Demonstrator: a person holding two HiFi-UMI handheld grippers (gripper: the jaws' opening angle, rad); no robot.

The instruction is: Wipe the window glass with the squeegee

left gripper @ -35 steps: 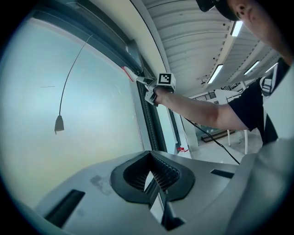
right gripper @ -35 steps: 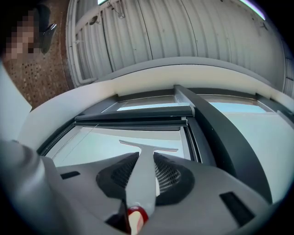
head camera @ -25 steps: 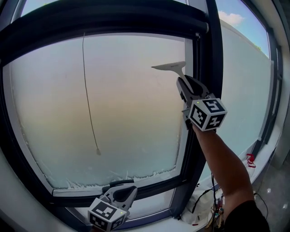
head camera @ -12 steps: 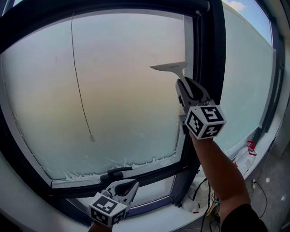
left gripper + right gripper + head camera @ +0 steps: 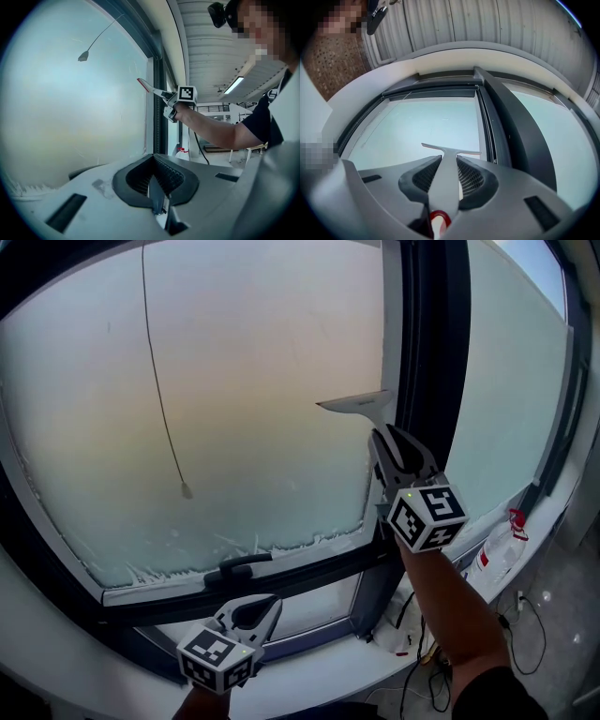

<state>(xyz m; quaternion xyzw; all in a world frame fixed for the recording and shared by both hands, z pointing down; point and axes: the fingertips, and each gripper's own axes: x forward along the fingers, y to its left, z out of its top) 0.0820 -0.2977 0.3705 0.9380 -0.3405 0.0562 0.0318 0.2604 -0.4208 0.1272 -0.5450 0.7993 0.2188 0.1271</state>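
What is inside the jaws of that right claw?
The squeegee: its grey handle is clamped in the right gripper, blade toward the window glass. The handle's lower end is mostly covered.

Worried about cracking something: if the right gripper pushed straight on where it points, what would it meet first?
Likely the window glass, through the squeegee that the right gripper holds; whether its blade already touches is unclear.

A thin dark pull cord (image 5: 161, 381) hangs at left; a white red-topped container (image 5: 494, 554) and black cables (image 5: 432, 688) lie on the grey floor (image 5: 562, 634).
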